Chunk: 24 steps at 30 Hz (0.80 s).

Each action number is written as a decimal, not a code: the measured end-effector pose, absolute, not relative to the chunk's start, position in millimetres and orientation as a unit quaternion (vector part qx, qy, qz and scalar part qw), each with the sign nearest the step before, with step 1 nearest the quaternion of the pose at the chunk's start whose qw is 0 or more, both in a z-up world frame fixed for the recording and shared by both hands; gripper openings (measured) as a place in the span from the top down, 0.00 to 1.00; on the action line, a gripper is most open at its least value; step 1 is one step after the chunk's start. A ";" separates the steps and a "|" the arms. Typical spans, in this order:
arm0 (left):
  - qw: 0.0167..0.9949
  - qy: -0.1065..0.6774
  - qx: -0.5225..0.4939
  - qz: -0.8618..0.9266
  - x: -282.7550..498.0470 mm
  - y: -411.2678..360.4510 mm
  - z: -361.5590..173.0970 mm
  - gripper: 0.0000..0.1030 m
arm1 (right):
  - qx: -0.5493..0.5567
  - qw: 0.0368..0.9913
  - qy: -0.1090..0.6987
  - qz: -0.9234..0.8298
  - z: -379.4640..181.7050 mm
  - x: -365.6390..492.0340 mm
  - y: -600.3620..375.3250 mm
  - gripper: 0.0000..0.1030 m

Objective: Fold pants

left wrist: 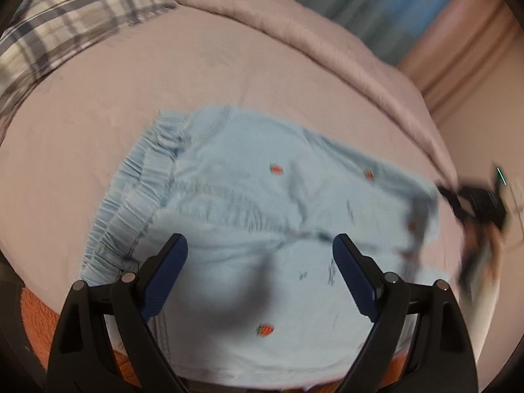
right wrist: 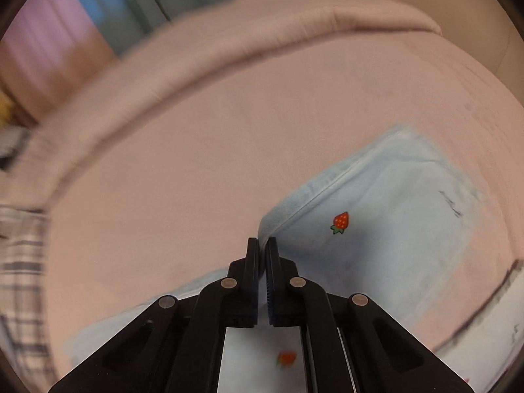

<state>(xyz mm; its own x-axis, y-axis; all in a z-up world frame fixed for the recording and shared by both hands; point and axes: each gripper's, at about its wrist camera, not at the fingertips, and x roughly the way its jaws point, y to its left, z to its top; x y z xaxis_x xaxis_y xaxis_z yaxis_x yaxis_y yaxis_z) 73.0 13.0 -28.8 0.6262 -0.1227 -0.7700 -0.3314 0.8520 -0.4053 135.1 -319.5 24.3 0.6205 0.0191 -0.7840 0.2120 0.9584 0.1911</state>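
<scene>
Closest to the lens, the left gripper (left wrist: 260,255) is spread wide with nothing in it, hovering just over the near part of the light blue pants (left wrist: 249,203), which lie on the pink bed sheet (left wrist: 137,98) with the elastic waistband (left wrist: 137,190) at the left. The right gripper (right wrist: 262,245) is pinched tight on a seam edge of the fabric. Main worry: that thin pinch slips, or pulling drags the whole pile crooked since nothing pins it. Plaid pillow (left wrist: 65,29) sits far left.
</scene>
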 end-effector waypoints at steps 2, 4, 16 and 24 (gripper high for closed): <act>0.862 0.419 -0.277 0.063 77.8 13.6 -27.2 0.12 | 0.179 0.897 0.404 -0.006 40.9 88.7 -327.5 0.96; 0.859 0.420 -0.287 0.055 89.0 11.4 -27.7 0.12 | 0.194 0.902 0.385 0.030 49.1 39.9 -339.5 0.96; 0.837 0.462 -0.294 0.006 201.8 -21.1 -49.5 0.34 | 0.195 0.878 0.437 -0.023 -12.1 16.0 -383.2 0.96; 0.844 0.466 -0.267 0.000 188.5 -29.8 -57.8 0.94 | 0.190 0.882 0.432 -0.020 -12.5 8.8 -381.3 0.96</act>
